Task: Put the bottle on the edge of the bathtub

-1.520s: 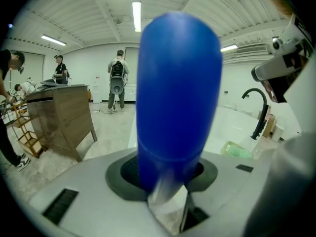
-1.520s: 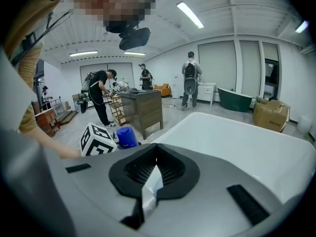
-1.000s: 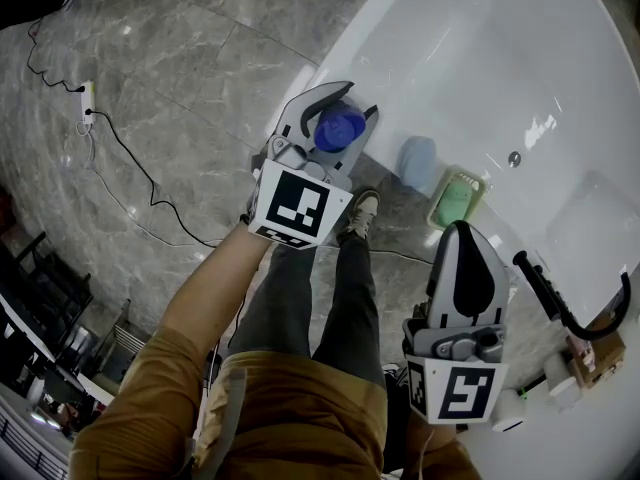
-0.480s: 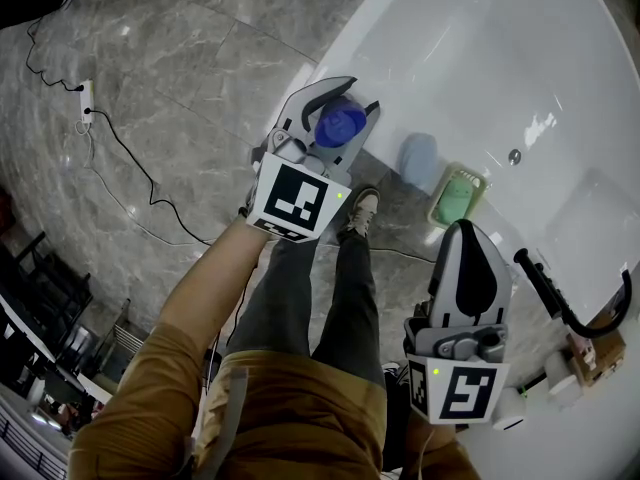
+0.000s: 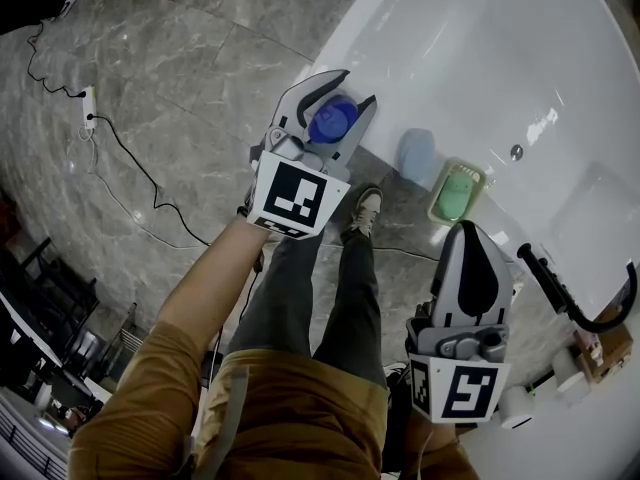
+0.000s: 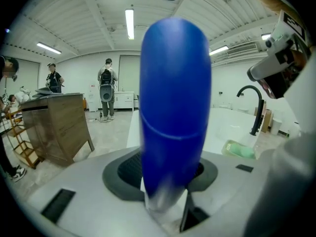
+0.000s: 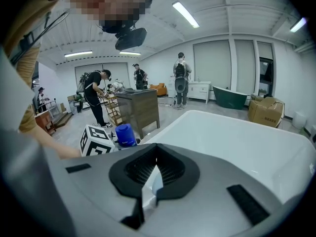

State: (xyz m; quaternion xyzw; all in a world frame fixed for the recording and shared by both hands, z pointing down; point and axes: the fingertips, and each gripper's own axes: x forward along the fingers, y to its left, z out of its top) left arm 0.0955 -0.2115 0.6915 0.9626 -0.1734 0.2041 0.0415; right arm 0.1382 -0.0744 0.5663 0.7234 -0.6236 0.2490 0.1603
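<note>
left gripper [image 5: 338, 103]: fingers clenched on blue bottle [image 5: 333, 120] | bottle: upper centre of head view, held over the near rim of the white bathtub [image 5: 480, 58], beside the grey floor [image 5: 180, 88] | right gripper [image 5: 468, 230]: lower right, fingers pressed together, nothing between | green soap dish [image 5: 457, 194]: at rim, right of bottle

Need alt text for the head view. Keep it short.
Seen from above, the left gripper grips a blue bottle at the outer edge of a white bathtub. The right gripper, shut and empty, is nearer the person, beside a green soap dish and a black faucet along the tub's rim.
</note>
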